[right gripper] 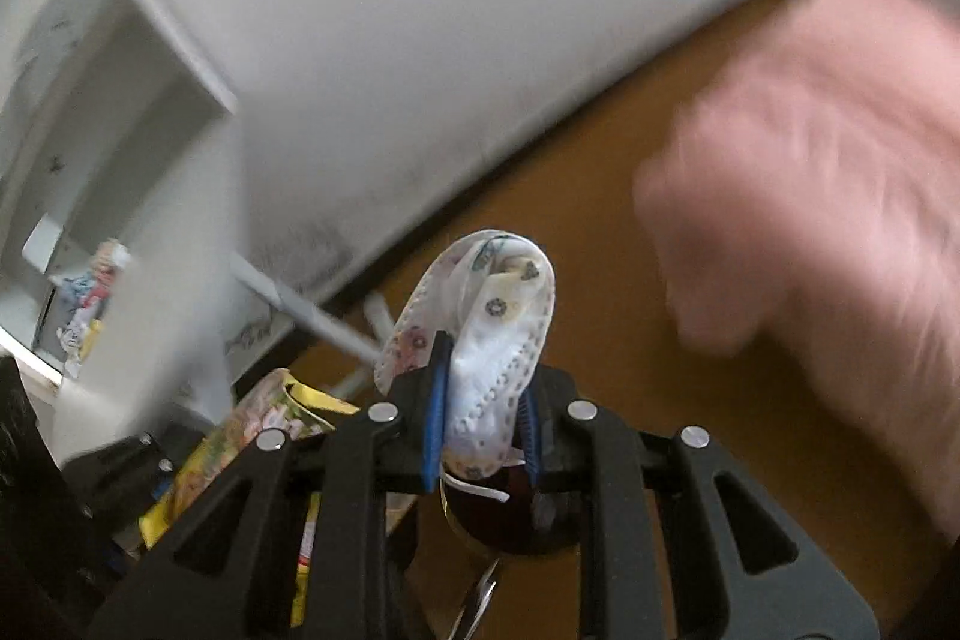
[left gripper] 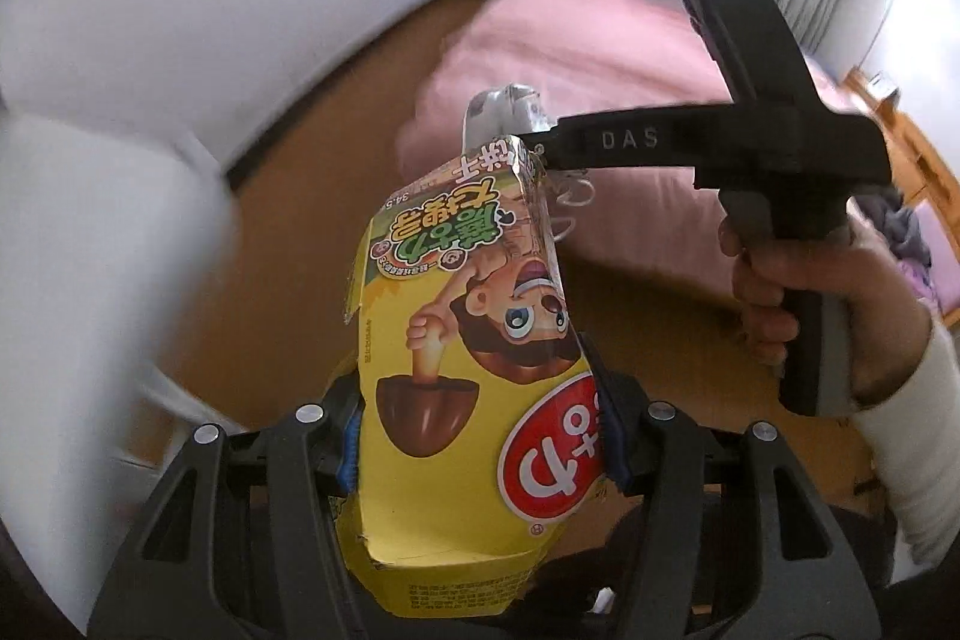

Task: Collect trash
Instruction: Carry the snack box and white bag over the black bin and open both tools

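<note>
While "DAS"-marked right gripper jaws clamp a mask, left gripper jaws clamp a yellow snack box.

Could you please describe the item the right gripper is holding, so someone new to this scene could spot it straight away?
Start at the pink bed and follow the wooden floor to the right gripper. Pinched between its blue pads is a folded white face mask, soft with small printed patterns, unlike the stiff yellow snack box beside it.

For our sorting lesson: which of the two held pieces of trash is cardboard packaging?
The yellow snack box in the left gripper; the right gripper holds a soft white face mask.
</note>
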A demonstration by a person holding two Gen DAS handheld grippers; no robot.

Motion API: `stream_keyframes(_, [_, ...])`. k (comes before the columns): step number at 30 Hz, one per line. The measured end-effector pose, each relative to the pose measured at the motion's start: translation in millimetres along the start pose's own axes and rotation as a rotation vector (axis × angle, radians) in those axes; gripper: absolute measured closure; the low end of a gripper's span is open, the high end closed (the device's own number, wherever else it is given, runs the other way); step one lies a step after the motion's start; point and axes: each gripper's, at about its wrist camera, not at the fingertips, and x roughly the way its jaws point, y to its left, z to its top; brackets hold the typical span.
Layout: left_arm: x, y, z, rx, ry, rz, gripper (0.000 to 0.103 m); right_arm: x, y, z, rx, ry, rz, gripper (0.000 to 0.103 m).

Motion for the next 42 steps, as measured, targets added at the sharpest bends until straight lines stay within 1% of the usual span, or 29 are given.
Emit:
stream_keyframes(2, [52.7,8.6,-12.4,-0.038,0.116,-0.013,0.046,42.0,-35.1,-18.5,0.086,0.106,0.001,0.082])
stream_keyframes(3, [71.3,17.5,-18.0,-0.056,0.154,-0.017,0.046,62.0,-46.6,-26.8,0.121,0.154,0.003,0.082])
stream_keyframes(4, [88.5,17.4,-29.2,-0.069,0.192,-0.009,0.046,82.1,-57.6,-35.1,0.159,0.2,0.009,0.082])
stream_keyframes(5, [107.3,26.2,-36.4,-0.084,0.232,-0.001,0.046,104.9,-67.6,-45.2,0.202,0.252,0.02,0.083])
stream_keyframes(6, [122.9,30.7,-42.4,-0.1,0.267,0.003,0.046,121.6,-72.1,-52.9,0.219,0.288,0.01,0.083])
stream_keyframes(7, [138.2,22.7,-53.4,-0.115,0.297,0.011,0.046,137.9,-74.6,-59.6,0.22,0.323,-0.004,0.083])
stream_keyframes(9, [169.2,38.2,-60.5,-0.114,0.37,0.052,0.046,166.3,-79.1,-75.8,0.245,0.393,-0.009,0.084])
stream_keyframes(10, [176.2,42.7,-62.5,-0.112,0.395,0.068,0.046,176.2,-77.8,-82.1,0.258,0.422,-0.007,0.084])
stream_keyframes(11, [186.8,49.5,-65.8,-0.133,0.429,0.07,0.046,180.4,-76.4,-86.3,0.259,0.436,-0.005,0.084])
stream_keyframes(12, [192.5,54.8,-67.1,-0.153,0.443,0.067,0.046,183.5,-72.1,-91.3,0.257,0.448,-0.006,0.084])
stream_keyframes(13, [194.1,58.1,-66.3,-0.16,0.441,0.074,0.046,185.8,-70.6,-95.8,0.253,0.458,-0.007,0.084])
stream_keyframes(14, [185.5,58.8,-73.3,-0.167,0.435,0.071,0.046,189.0,-62.5,-98.9,0.252,0.465,-0.006,0.084])
stream_keyframes(16, [193.5,58.7,-71.7,-0.198,0.435,0.052,0.046,189.5,-58.9,-103.0,0.26,0.467,-0.008,0.084])
stream_keyframes(18, [196.5,63.7,-85.6,-0.247,0.457,0.017,0.046,189.9,-59.2,-105.5,0.272,0.466,-0.012,0.084])
stream_keyframes(20, [193.0,63.3,-93.2,-0.272,0.455,0.005,0.046,191.2,-58.4,-105.7,0.286,0.463,-0.014,0.084])
stream_keyframes(22, [191.7,57.0,-90.0,-0.275,0.448,0.002,0.046,192.3,-58.6,-106.9,0.295,0.459,-0.007,0.084])
stream_keyframes(24, [190.2,57.3,-97.1,-0.271,0.452,-0.003,0.045,192.2,-56.7,-106.1,0.291,0.445,-0.014,0.084])
stream_keyframes(25, [178.9,58.3,-104.6,-0.27,0.455,-0.006,0.044,191.1,-58.0,-106.6,0.292,0.438,-0.02,0.079])
stream_keyframes(26, [181.4,57.6,-104.2,-0.265,0.47,0.005,0.037,190.2,-57.9,-105.7,0.294,0.431,-0.017,0.073])
stream_keyframes(27, [180.6,59.6,-106.3,-0.263,0.475,0.012,0.032,187.7,-58.6,-103.8,0.297,0.423,-0.016,0.046])
stream_keyframes(28, [181.6,59.0,-106.0,-0.262,0.478,0.019,0.022,184.3,-60.1,-101.4,0.296,0.413,-0.02,0.02])
stream_keyframes(29, [181.1,58.2,-105.0,-0.262,0.474,0.02,0.014,179.5,-60.0,-98.0,0.288,0.393,-0.033,0.018])
stream_keyframes(31, [177.5,58.7,-102.7,-0.275,0.443,0.006,0.012,171.8,-61.0,-91.6,0.281,0.37,-0.045,0.018])
stream_keyframes(33, [173.3,60.3,-102.5,-0.293,0.423,-0.009,0.012,158.6,-66.6,-84.9,0.299,0.329,-0.061,0.018])
stream_keyframes(34, [171.1,60.2,-102.1,-0.301,0.411,-0.013,0.012,150.6,-69.3,-82.2,0.308,0.306,-0.072,0.018])
stream_keyframes(36, [161.2,55.0,-98.1,-0.293,0.359,-0.021,0.012,127.9,-74.6,-75.1,0.333,0.24,-0.099,0.018])
stream_keyframes(38, [145.0,40.2,-91.1,-0.239,0.28,-0.029,0.012,97.8,-77.8,-66.5,0.358,0.153,-0.122,0.018])
stream_keyframes(40, [117.6,12.5,-82.2,-0.143,0.187,-0.037,0.012,66.3,-77.1,-53.1,0.34,0.075,-0.173,0.018])
stream_keyframes(42, [86.2,-11.8,-74.1,-0.064,0.107,-0.065,0.012,18.3,-67.7,-36.6,0.293,-0.066,-0.253,0.018])
